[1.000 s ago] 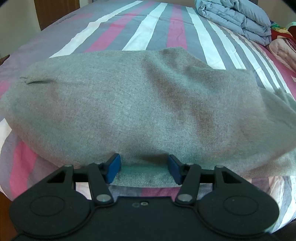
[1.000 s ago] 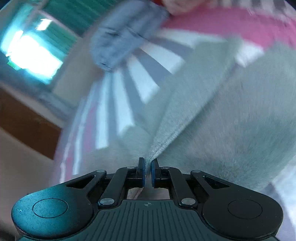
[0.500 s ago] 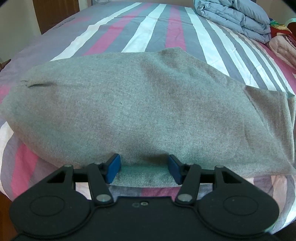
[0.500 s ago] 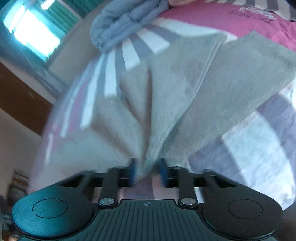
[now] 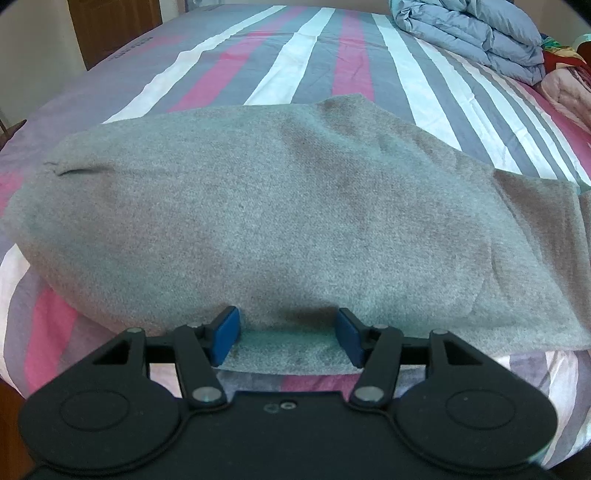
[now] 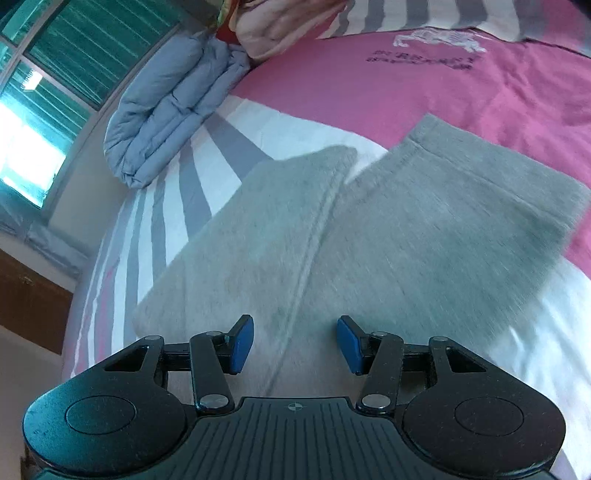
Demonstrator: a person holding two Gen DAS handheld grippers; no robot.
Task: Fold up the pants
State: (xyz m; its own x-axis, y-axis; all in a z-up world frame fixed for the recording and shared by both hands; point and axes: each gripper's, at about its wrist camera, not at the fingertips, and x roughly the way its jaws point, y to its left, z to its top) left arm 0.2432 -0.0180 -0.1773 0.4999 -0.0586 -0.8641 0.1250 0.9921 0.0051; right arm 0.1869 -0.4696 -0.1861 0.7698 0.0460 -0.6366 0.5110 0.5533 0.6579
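Left wrist view: the left gripper (image 5: 288, 338) fills the bottom of the frame, its blue-padded fingers (image 5: 226, 336) spread wide apart. The near edge of the grey pants (image 5: 280, 221) lies between the pads; whether the pads touch the cloth cannot be told. The pants spread across the whole middle of the frame, with an upper layer overlapping a lower layer that shows at the fingers. A short slit opening (image 5: 79, 170) sits at the left end of the garment. The pants rest on a striped bedsheet (image 5: 314, 66) of grey, pink and white bands. A folded blue-grey quilt (image 5: 472, 33) lies in the upper right, with pink bedding (image 5: 569, 92) just beside it at the right edge.

Right wrist view: the right gripper (image 6: 295, 345) occupies the bottom of the frame, fingers spread and holding nothing. Directly beyond them the pants (image 6: 369, 240) lie flat on the sheet, two leg sections side by side and meeting along a seam line, hems toward the upper centre. The quilt (image 6: 166, 110) sits in the upper left, below a window (image 6: 44, 92).
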